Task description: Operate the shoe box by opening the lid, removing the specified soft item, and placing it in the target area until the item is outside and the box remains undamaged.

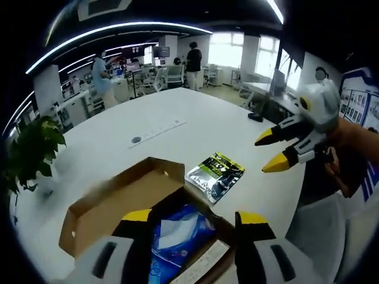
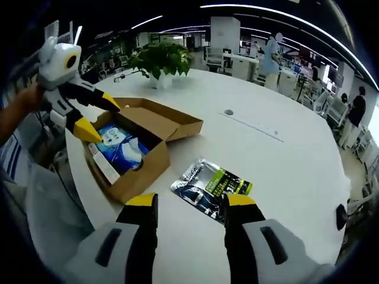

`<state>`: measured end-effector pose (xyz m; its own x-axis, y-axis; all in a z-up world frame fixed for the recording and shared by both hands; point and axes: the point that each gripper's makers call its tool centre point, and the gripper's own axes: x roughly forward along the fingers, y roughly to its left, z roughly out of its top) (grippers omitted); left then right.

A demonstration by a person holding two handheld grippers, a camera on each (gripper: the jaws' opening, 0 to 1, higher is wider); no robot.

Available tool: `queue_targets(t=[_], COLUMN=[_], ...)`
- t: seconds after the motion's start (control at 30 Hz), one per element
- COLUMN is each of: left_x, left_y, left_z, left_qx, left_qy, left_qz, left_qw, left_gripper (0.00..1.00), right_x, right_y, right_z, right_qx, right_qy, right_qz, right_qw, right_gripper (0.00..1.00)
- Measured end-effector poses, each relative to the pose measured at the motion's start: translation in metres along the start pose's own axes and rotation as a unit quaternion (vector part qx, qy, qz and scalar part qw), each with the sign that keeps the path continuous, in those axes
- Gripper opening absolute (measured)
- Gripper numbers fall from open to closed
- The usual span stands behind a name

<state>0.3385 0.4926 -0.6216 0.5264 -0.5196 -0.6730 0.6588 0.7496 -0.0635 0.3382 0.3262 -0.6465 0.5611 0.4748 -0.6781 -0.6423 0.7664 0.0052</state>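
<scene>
An open-plan office with strip lights, desks and a few people standing far off surrounds a large white round-edged table (image 1: pixel 177 136), with a green potted plant (image 2: pixel 161 59) at its edge. On the table sits a brown cardboard shoe box (image 2: pixel 142 163), its lid (image 2: pixel 163 118) already swung back and lying open, flat behind it. Inside the box lies a blue and white soft plastic pack (image 2: pixel 121 148) (its printing is too small to read), with a white strip of paper or card along the box's near wall.

Just beside the box, apart from it on the bare tabletop, lies a flat silver, black and yellow-green foil pouch (image 2: pixel 210 186).

The left gripper (image 2: pixel 98 118), white with yellow-tipped black jaws, hangs over the open box with its jaws spread apart, one tip close above the blue pack; whether it touches the pack cannot be told. Its own view looks down between those parted jaws onto the pack.

The right gripper (image 1: pixel 272 148) is held in the air to the right of the box, above the table's edge, jaws apart and holding nothing; in its own view the foil pouch lies just beyond its tips.
</scene>
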Motion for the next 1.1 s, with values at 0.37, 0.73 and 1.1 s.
queue_targets(t=[0.37, 0.73, 1.1], left_x=[-0.023, -0.045, -0.073], left_y=[0.028, 0.053, 0.082], left_z=[-0.019, -0.043, -0.072], left_qx=[-0.021, -0.043, -0.081], left_qy=[-0.006, -0.007, -0.017], left_qz=[0.027, 0.062, 0.113], left_qw=[0.9994, 0.9971, 0.9901], left_gripper=[0.57, 0.57, 0.48], right_x=[0.012, 0.024, 0.040], right_y=[0.027, 0.052, 0.083], right_z=[0.017, 0.031, 0.040], right_qx=[-0.018, -0.031, -0.036], right_qy=[-0.011, -0.017, -0.024], right_qz=[0.032, 0.066, 0.102], right_qw=[0.9993, 0.9972, 0.9938], right_gripper=[0.42, 0.40, 0.37])
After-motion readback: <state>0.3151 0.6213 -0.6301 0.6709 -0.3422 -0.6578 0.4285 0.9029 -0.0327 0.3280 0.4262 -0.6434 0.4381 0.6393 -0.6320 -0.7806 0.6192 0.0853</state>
